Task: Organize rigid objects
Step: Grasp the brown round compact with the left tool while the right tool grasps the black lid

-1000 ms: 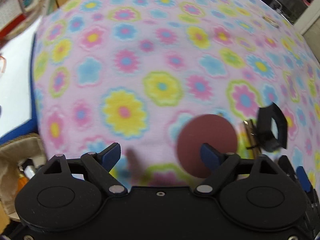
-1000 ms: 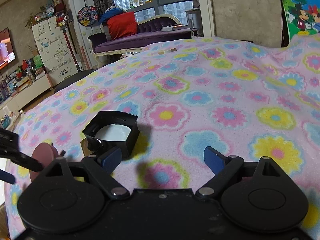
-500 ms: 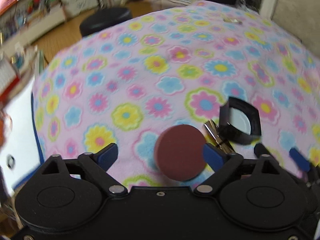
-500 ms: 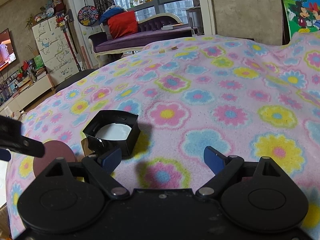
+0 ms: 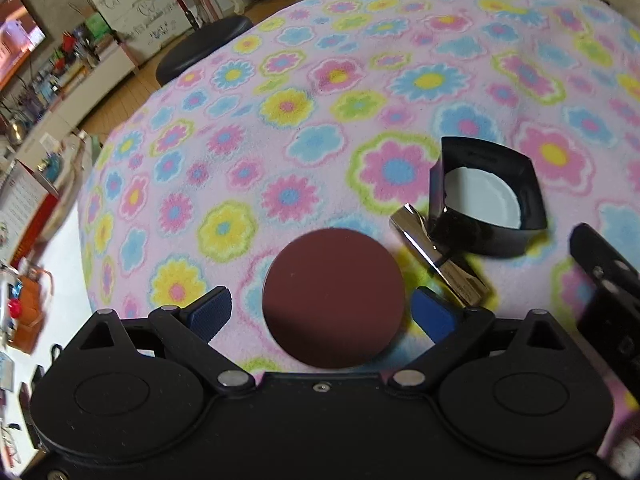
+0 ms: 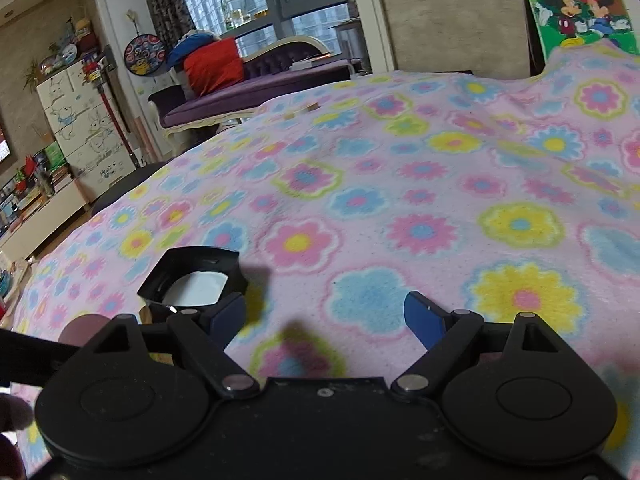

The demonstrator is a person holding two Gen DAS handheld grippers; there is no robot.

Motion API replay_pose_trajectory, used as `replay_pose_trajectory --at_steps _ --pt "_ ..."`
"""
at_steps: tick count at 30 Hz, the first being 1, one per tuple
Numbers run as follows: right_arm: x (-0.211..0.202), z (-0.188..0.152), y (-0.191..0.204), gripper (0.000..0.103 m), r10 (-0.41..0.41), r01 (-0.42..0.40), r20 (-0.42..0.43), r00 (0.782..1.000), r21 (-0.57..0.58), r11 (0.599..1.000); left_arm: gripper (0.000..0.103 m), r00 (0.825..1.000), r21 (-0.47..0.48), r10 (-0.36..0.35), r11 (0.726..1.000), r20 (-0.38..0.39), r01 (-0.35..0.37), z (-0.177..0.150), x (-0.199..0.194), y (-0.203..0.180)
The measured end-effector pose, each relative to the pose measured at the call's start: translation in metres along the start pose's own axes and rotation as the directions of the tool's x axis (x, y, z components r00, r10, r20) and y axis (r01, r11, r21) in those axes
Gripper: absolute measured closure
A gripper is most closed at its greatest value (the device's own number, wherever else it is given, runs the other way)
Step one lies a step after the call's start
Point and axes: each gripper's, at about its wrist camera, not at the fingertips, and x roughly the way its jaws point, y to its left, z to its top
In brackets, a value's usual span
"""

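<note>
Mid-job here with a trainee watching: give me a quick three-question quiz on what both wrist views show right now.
1. True or false: the left gripper has its jaws shut on the maroon disc.
2. Multiple choice: the shiny metal piece lies (A) inside the black frame, (B) between the maroon disc and the black frame, (C) on the far edge of the flowered blanket.
3. Fill in: the right gripper has its jaws ____, with nothing between them.

Key:
1. False. The jaws are open, one on each side of the disc, which lies flat on the blanket.
2. B.
3. Open.
</note>
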Motion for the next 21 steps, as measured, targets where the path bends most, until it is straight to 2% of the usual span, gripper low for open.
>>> replay_pose_trajectory --at_steps 1,3,4,8,12,19,21 --pt "0.000 0.000 0.000 0.016 0.000 0.000 0.000 1.000 0.000 1.000 0.015 1.000 -0.006 0.001 1.000 -0.001 -0.001 0.002 0.002 0.000" --pt "0.000 0.000 0.000 0.016 -0.001 0.001 0.001 1.000 -0.004 1.000 0.030 0.998 -0.034 -0.043 0.999 -0.036 0.042 0.007 0.007 0.007" --pt "0.000 -0.001 0.000 0.016 -0.002 0.002 0.002 1.000 -0.009 1.000 0.031 0.995 -0.066 -0.077 0.995 -0.057 0.074 0.008 0.011 0.014" --pt "0.001 -0.002 0.002 0.015 -0.007 0.008 0.004 1.000 -0.024 1.000 0.032 0.979 -0.154 -0.186 0.973 -0.085 0.171 0.005 0.010 0.040" --pt "0.001 -0.003 0.004 0.014 -0.002 0.002 0.004 1.000 -0.040 0.999 0.032 0.946 -0.186 -0.302 0.943 -0.117 0.277 -0.013 -0.002 0.061" --pt "0.007 -0.008 0.017 0.014 0.034 -0.032 0.016 0.999 -0.125 0.992 0.032 0.910 -0.224 -0.362 0.922 -0.202 0.317 -0.063 0.003 0.096" --pt "0.009 -0.009 0.019 0.014 0.045 -0.041 0.028 0.999 -0.135 0.990 0.031 0.911 -0.238 -0.351 0.924 -0.217 0.299 -0.074 0.010 0.101"
